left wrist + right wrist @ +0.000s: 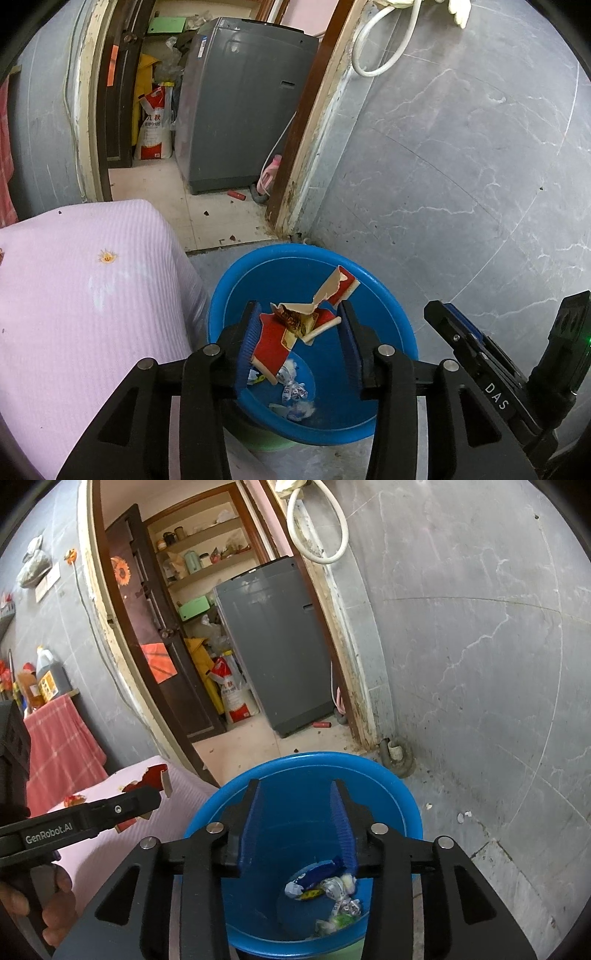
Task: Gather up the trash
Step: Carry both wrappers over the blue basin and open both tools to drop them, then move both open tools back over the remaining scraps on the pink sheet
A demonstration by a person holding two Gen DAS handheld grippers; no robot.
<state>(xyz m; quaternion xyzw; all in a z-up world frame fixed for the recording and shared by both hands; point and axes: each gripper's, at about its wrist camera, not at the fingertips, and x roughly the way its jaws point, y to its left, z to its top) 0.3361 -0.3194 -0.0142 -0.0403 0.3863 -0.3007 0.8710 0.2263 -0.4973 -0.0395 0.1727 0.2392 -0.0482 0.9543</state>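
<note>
My left gripper [299,306] hangs over a blue basin [295,249], jaws open. Torn red and white cardboard [280,332] sits loosely between the blue pads, leaning on the left one, and a torn flap [338,284] sticks out past the fingertips. Crumpled wrappers [295,391] lie on the basin floor. My right gripper [295,784] is open over the same basin [303,757] with nothing between its pads. Below it lie a blue wrapper [319,871] and other wrappers [343,897]. The right wrist view shows one left finger [136,801] with red cardboard [153,777] behind it.
A pink cloth-covered surface [92,295] borders the basin on the left. A grey tiled wall [461,166] stands to the right. Behind is a doorway with a grey washing machine [243,110]. A drain pipe [395,757] sits by the door frame. A person's hand [55,915] holds the left gripper.
</note>
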